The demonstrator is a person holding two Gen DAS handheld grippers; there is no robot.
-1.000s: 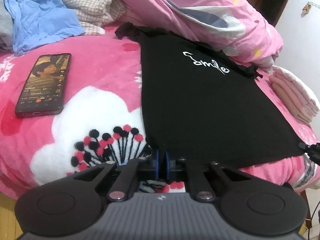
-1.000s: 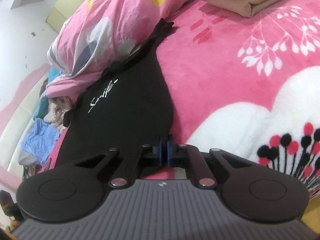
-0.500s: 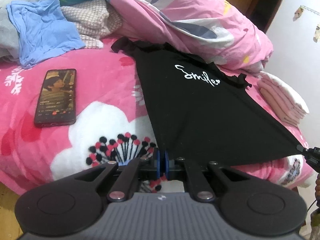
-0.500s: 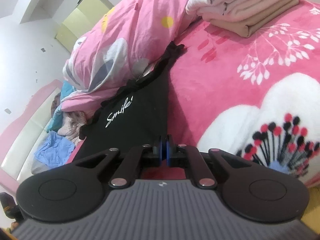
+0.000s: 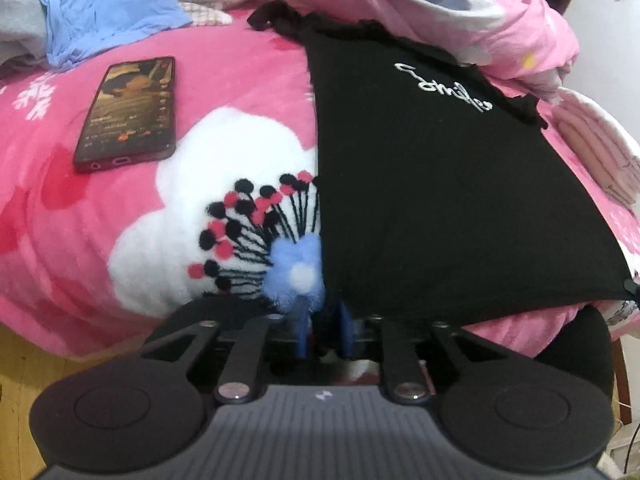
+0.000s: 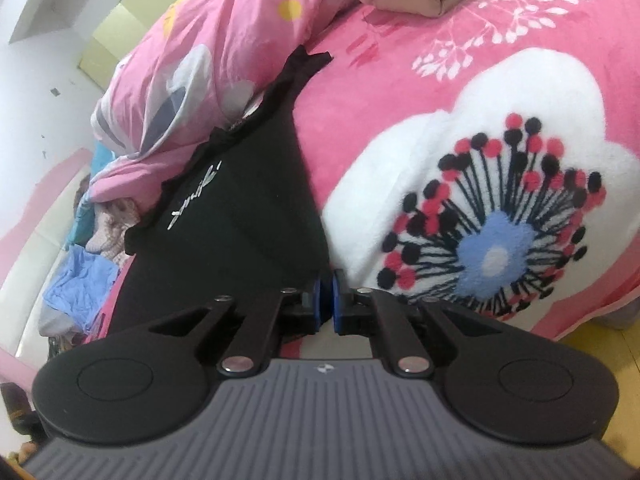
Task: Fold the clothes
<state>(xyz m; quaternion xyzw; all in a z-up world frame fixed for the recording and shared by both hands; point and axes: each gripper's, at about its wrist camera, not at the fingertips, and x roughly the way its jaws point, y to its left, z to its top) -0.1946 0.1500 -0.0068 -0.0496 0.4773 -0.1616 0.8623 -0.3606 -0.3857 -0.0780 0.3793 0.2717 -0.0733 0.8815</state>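
Note:
A black top (image 5: 440,200) with white script lettering and frilled sleeves lies spread on the pink floral blanket (image 5: 100,220). My left gripper (image 5: 323,332) is at its near left hem corner, its blue pads slightly parted with black cloth between them. My right gripper (image 6: 327,307) is shut on the near right hem corner of the black top (image 6: 240,220). The right gripper's tip also shows at the top's far corner in the left wrist view (image 5: 631,287).
A phone (image 5: 128,114) with a lit screen lies left of the top. A pile of clothes, one blue (image 5: 104,4), sits at the back left. A pink duvet (image 5: 460,4) lies behind the top. Folded pink laundry (image 5: 600,156) is at the right. The bed edge is just below the grippers.
Both grippers have lowered the stretched hem back toward the blanket and come closer to the bed. The left gripper's pads have parted slightly.

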